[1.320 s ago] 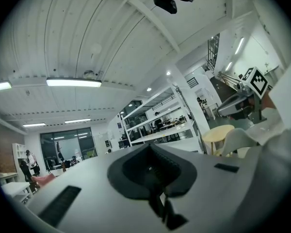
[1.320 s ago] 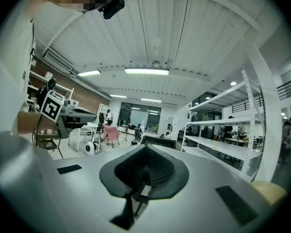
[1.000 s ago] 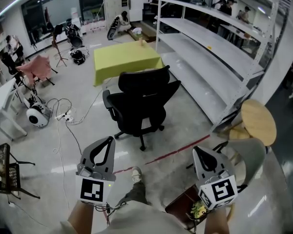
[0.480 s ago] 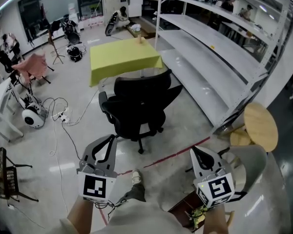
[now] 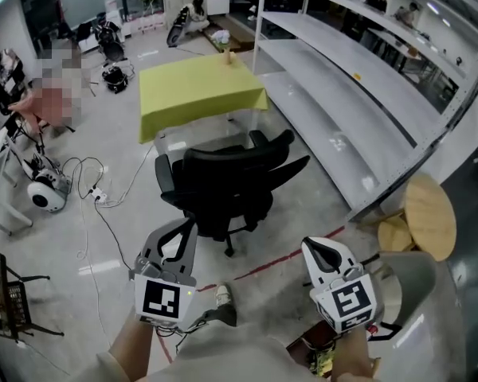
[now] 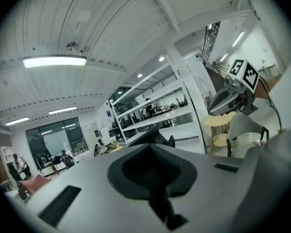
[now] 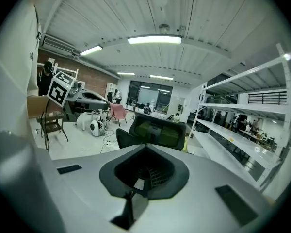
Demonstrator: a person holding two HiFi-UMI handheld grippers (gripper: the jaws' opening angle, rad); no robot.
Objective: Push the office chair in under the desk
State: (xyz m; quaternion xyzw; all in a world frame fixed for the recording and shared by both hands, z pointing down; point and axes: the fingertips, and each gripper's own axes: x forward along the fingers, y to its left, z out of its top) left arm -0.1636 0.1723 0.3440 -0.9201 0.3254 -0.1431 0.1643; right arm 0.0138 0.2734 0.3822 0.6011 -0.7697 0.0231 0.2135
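On the floor before the near edge of the desk, which carries a yellow-green cloth, the office chair stands with its backrest turned toward me and its seat toward the desk. As far as I can see, the seat is not under the desk yet: the chair is near that edge but clearly on my side of it. I hold the left gripper and the right gripper in the air in front of me, both pointing at the backrest and both apart from it. The jaws of each one are pressed together with nothing between them; in each gripper view I see only the room beyond the tips, and the right gripper view shows the backrest straight ahead. A red line on the floor lies between me and the chair base. I judge that the task is at its beginning: the pushing itself is not done, no contact with the chair is made. What is left is to come closer, put the closed tips against the backrest and roll the chair forward until the seat goes under the desk edge. The long shelf rack runs along the right side, so I should push straight.
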